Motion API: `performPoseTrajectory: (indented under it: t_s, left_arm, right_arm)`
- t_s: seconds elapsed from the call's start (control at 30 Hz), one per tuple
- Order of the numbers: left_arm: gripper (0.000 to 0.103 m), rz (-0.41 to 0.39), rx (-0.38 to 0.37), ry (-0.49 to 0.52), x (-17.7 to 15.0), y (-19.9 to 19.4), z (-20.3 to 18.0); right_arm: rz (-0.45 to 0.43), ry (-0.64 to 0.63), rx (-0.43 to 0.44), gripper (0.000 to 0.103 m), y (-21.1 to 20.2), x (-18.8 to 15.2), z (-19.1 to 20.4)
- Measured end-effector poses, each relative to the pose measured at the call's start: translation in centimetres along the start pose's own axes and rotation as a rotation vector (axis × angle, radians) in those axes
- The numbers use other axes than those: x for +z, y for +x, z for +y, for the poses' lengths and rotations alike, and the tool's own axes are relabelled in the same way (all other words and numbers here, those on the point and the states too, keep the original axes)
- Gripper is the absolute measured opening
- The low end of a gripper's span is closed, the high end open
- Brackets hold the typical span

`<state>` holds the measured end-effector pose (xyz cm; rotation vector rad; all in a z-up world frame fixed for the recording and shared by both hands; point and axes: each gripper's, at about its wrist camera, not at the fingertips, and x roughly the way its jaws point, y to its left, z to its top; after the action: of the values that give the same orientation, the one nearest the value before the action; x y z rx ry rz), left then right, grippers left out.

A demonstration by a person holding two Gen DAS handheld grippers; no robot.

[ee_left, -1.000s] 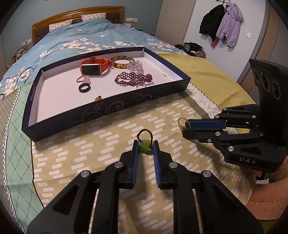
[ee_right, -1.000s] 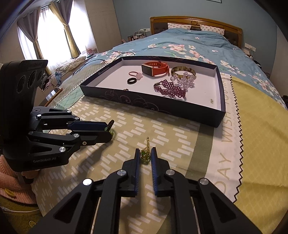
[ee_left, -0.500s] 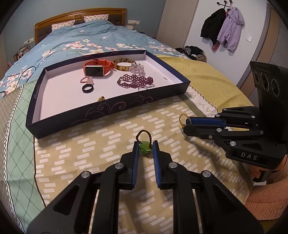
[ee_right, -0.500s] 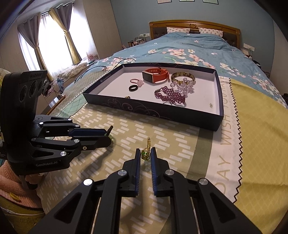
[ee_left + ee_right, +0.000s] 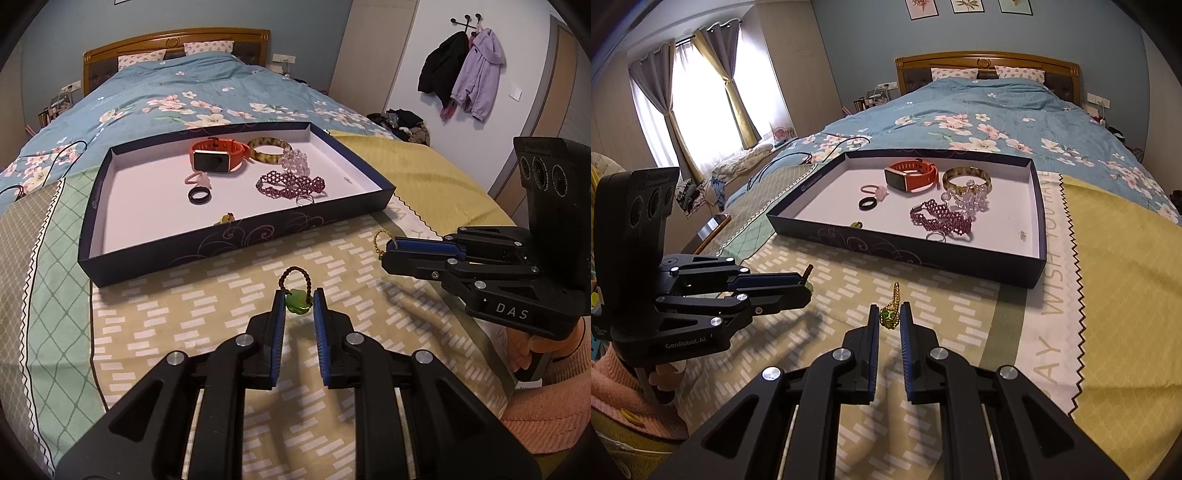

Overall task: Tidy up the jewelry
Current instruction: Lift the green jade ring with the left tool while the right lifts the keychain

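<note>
My left gripper (image 5: 299, 303) is shut on a green jade pendant (image 5: 297, 301) with a dark beaded loop, held above the bedspread. My right gripper (image 5: 889, 318) is shut on a green and gold charm (image 5: 888, 316) with a gold bead chain; it also shows in the left wrist view (image 5: 391, 246). A dark blue tray (image 5: 243, 236) with a white floor lies ahead on the bed. It holds an orange smartwatch (image 5: 216, 158), an amber bangle (image 5: 266, 152), a clear crystal bracelet (image 5: 293, 162), a purple beaded bracelet (image 5: 291, 183), a black ring (image 5: 199, 195), a pink ring and a silver ring.
The tray sits on a yellow-green patterned blanket (image 5: 166, 332) over a blue floral duvet (image 5: 979, 122). A wooden headboard (image 5: 986, 64) stands at the far end. Coats (image 5: 465, 70) hang on the right wall. A black cable (image 5: 812, 155) lies left of the tray.
Both grippers have risen with their pieces, and the tray now sits lower and farther in each view. Their grips are unchanged.
</note>
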<state>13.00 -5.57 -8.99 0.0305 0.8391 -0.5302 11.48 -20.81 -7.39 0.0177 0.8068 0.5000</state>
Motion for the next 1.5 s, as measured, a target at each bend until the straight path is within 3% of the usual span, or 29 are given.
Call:
performPoseTrajectory:
  t_s: [1.5]
  left_arm:
    - [0.016,-0.053,0.044,-0.014,0.4,-2.0,0.2]
  right_arm:
    - [-0.034,-0.001,0.029,0.009,0.2,1.1,0.4]
